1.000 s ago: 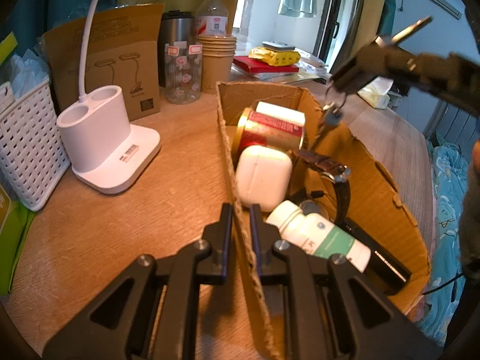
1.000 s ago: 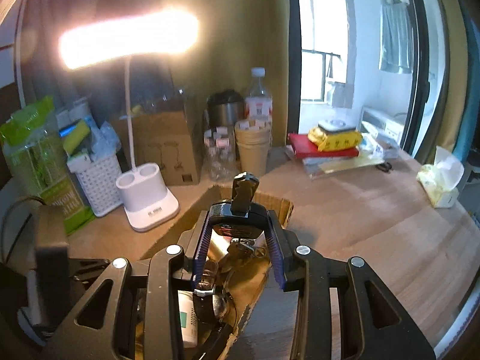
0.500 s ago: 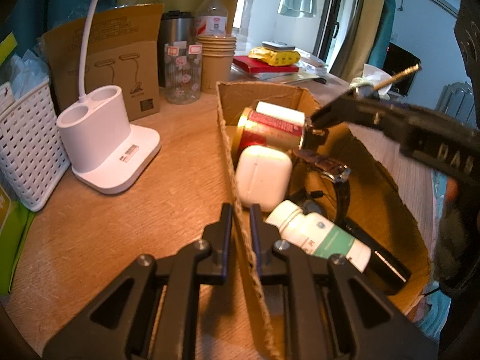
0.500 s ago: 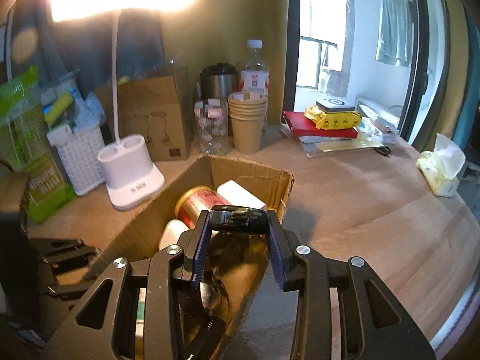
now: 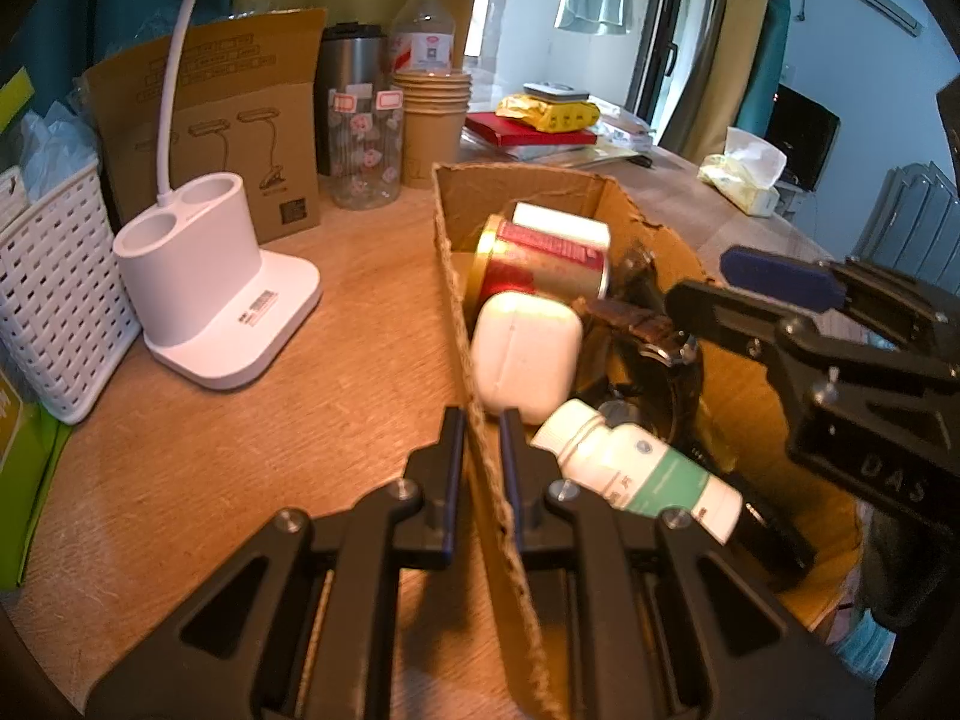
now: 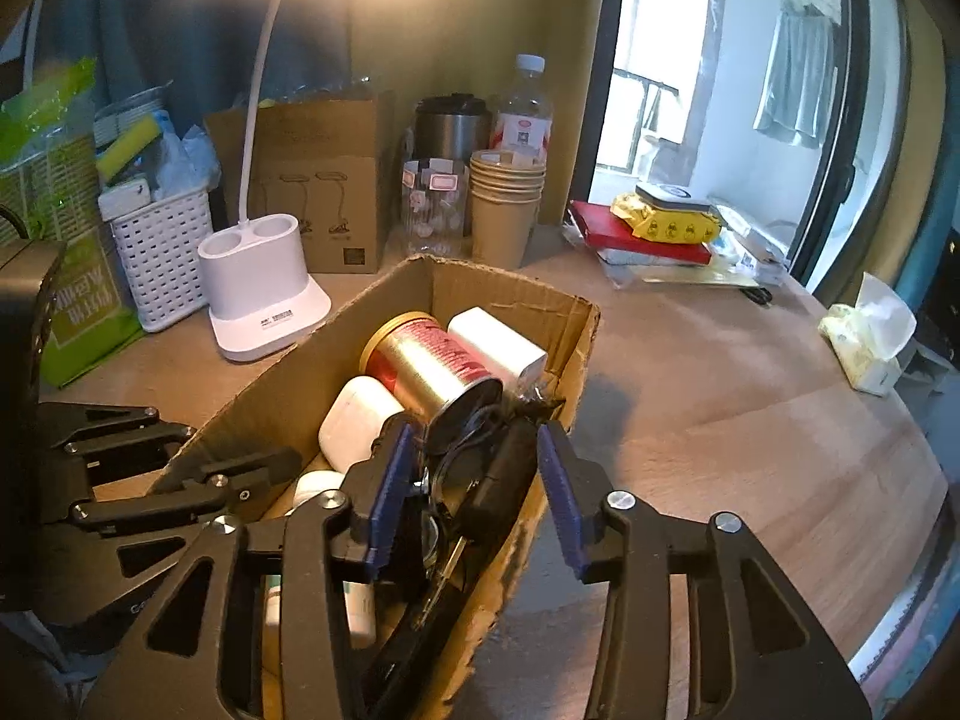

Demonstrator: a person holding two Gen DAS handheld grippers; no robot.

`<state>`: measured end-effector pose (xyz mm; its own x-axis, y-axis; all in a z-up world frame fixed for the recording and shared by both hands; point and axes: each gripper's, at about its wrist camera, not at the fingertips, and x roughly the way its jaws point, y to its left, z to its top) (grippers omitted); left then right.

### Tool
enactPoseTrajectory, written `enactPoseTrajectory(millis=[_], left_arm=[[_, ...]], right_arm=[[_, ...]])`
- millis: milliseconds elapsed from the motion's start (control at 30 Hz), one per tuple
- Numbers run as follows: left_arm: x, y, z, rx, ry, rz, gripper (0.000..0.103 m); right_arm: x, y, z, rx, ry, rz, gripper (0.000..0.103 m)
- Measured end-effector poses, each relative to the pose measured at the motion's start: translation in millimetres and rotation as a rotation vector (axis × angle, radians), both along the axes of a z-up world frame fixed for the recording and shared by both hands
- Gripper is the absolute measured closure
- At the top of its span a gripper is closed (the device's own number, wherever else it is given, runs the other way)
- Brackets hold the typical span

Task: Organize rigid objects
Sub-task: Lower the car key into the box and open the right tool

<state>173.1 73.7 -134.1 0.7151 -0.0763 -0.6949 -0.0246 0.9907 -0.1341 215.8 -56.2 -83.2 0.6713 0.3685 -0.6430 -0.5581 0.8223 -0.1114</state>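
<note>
A wood-grain tabletop (image 6: 750, 420) sits beside a tall window with a dark frame, lit warm by a white desk lamp (image 5: 210, 282) with a bent neck and a smooth two-well base. Along the back stand a perforated white plastic basket (image 5: 54, 294), a steel tumbler (image 6: 450, 126), a clear water bottle (image 6: 525, 108) and stacked paper cups (image 6: 504, 204). A rough-edged cardboard box (image 6: 576, 360) holds the rigid objects: a shiny red-and-gold can (image 6: 432, 366) on its side, a rounded white case (image 5: 525, 348), a white pill bottle (image 5: 636, 468) and a leather-strapped watch (image 5: 642, 324). The left hand-held gripper (image 5: 480, 468) is pinched narrow on the box's near wall. The right hand-held gripper (image 6: 474, 480) has just been opening; a dark key fob (image 6: 504, 474) lies loose between its blue pads, inside the box.
</note>
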Motion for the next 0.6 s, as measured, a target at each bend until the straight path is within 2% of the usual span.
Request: enactPoseTrajectory(millis=[367, 600], left_arm=[[0, -1, 0, 0.009, -0.003, -0.001, 0.09], [0, -5, 0, 0.029, -0.01, 0.001, 0.09]], right_arm=[[-22, -17, 6, 0.071, 0.014, -0.046, 0.057], [-35, -37, 13, 0.125, 0.03, -0.089, 0.052]])
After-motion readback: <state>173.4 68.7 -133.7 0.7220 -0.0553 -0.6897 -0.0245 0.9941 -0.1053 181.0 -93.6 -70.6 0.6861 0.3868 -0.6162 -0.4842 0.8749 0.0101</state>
